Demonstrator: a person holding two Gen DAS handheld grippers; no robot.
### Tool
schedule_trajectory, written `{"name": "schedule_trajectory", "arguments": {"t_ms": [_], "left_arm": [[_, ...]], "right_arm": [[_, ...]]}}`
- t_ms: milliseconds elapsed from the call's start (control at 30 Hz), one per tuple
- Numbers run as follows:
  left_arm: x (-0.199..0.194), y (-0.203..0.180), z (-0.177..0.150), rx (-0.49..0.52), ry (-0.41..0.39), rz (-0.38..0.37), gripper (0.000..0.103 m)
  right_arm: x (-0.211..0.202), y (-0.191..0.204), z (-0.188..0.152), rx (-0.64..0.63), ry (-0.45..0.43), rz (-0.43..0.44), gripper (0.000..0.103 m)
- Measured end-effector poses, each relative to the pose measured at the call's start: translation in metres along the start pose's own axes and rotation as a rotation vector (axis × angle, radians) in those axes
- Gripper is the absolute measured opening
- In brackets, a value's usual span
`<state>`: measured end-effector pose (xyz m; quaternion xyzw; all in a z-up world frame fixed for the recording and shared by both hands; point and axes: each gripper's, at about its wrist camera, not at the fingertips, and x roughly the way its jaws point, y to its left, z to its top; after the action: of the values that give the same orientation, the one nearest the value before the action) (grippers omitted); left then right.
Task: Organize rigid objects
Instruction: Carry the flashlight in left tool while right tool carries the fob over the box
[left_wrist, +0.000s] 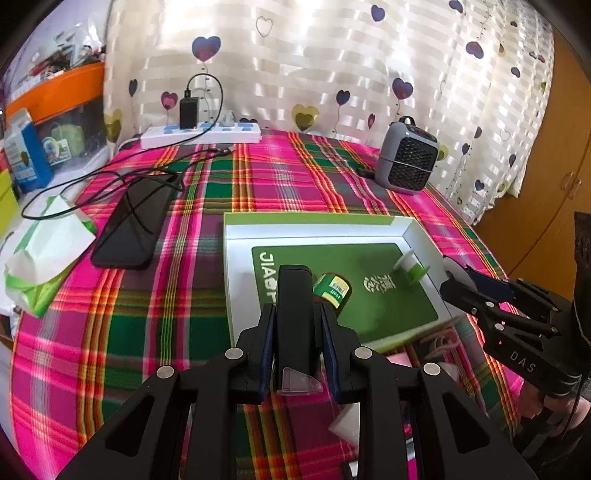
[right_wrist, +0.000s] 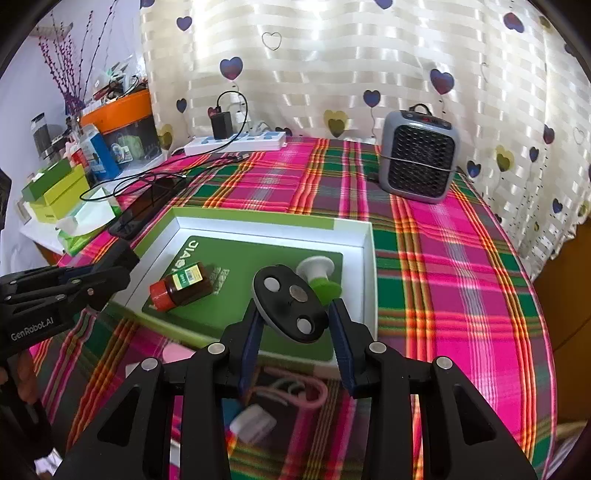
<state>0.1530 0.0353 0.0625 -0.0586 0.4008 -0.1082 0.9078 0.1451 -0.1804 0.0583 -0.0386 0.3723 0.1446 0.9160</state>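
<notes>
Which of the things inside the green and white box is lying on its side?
The small brown bottle with the red cap. It lies flat on the box's green liner, cap toward the near left corner. The other item there, the white and green spool, sits apart to its right.

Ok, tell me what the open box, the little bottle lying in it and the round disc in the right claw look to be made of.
Open box: matte white card walls with crisp folded corners, probably cardboard.
Bottle: brown see-through body, glass or plastic, I cannot tell which; red cap, paper label.
Round disc: matte black face with a grey rim, likely plastic, and three shiny metal-looking studs.
</notes>
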Motion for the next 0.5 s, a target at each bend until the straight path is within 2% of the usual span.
{"name": "schedule_trajectory", "arguments": {"t_ms": [267,500], "left_arm": [[0.024,0.007,0.015,-0.014,0.023,-0.016,0.022],[0.046,0.010,0.024,-0.010,0.051,-0.013,0.022]], "right_arm": [[0.021,0.004,0.016,-0.032,0.006,0.003,0.038],[0.050,0.010,0.026,-0.068,0.054,0.003,0.038]]}}
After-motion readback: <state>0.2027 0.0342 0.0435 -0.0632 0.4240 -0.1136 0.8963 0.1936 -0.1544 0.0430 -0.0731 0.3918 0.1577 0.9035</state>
